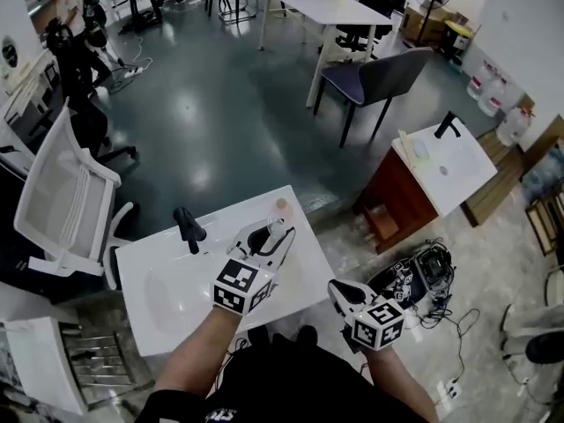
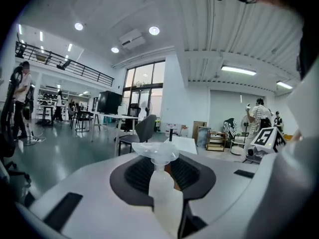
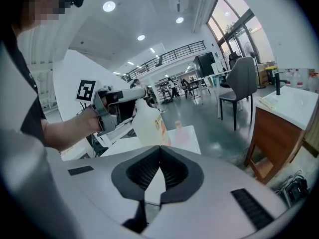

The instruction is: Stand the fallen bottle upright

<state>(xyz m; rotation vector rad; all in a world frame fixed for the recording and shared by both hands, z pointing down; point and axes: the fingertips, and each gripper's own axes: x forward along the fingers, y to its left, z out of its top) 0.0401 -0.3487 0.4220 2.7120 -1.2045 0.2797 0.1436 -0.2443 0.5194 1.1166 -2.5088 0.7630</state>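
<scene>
- The left tongs are clamping the translucent bottle between their pads. The left gripper view is showing the bottle's narrow neck and flared top running straight out between the jaws.
- The bottle, bearing an orange label, is being held at a tilt over the white surface. Its lower end is lying hidden behind the right tongs' own body in the right gripper view, so contact with the surface cannot be told.
- The right tongs are hanging off the near right corner of the surface, apart from the bottle. Their jaws are meeting at the tips with nothing between them.
- A person's left hand is gripping the left tongs' handle, and the marker cube is facing the head camera.
- The surface is carrying a basin with a black faucet standing at its far left edge.
- A small pink cap-like piece is lying near the far right corner of the surface, just beyond the bottle.
- A second white basin top on a brown wooden cabinet is standing well apart to the right, beyond a grey chair.
- A white office chair is standing to the left of the surface.
- A tangle of cables is lying on the floor beside the cabinet.
</scene>
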